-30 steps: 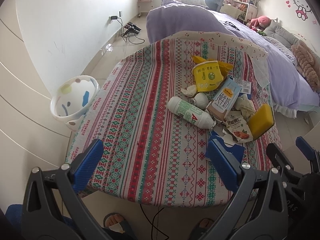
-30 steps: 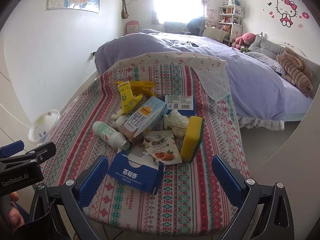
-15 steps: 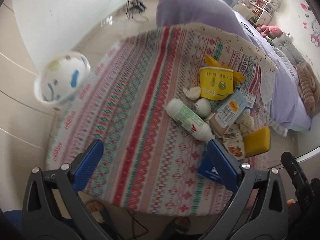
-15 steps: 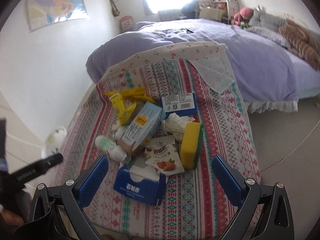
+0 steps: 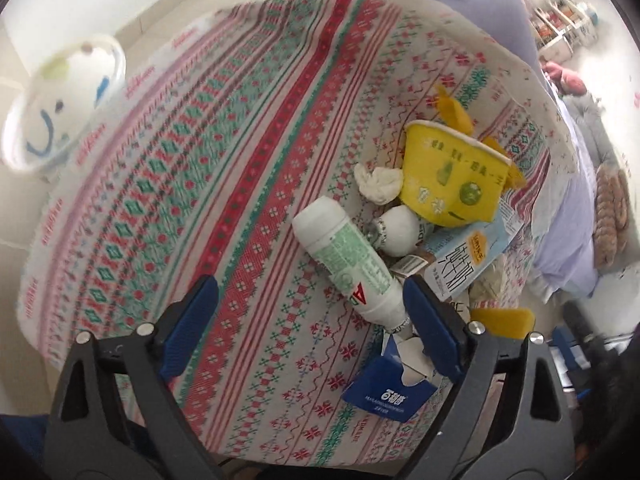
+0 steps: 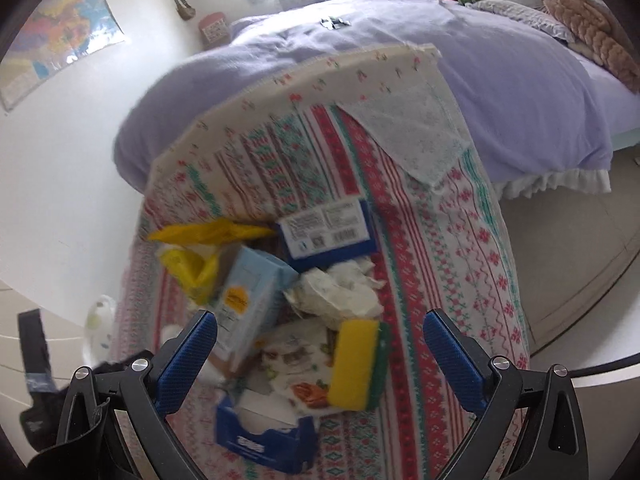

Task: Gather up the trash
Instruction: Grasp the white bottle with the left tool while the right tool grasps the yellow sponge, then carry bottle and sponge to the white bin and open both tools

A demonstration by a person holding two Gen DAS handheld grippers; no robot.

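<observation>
Hovering over a patterned tablecloth [image 5: 248,184], the left gripper [image 5: 312,328] points steeply down at a heap of litter; its blue jaws, which have just been narrowing, stand wide apart with nothing pressed between them. A white bottle with a green label [image 5: 348,264] lies on its side, its neck end reaching into the gap just beside the right-hand pad, not gripped. Beyond it sit a yellow paper cup [image 5: 452,180], a crumpled white tissue [image 5: 378,180], a small white ball-like item [image 5: 398,230] and a pale blue milk carton [image 5: 464,260]. A torn dark blue box [image 5: 390,388] rests below the right-hand pad, near the cloth's edge. A white bin with blue and green marks [image 5: 60,108] stands on the floor, well apart, at the far left.

From the right wrist view, the right gripper [image 6: 320,360] likewise hangs spread wide and empty above the heap. A yellow-and-green sponge [image 6: 356,364] and a printed snack wrapper [image 6: 296,372] lie between its pads, untouched, with crumpled white paper [image 6: 340,296] beyond. A second dark blue box with a white label [image 6: 328,232] lies farther back, before a lilac-covered bed [image 6: 500,92].
</observation>
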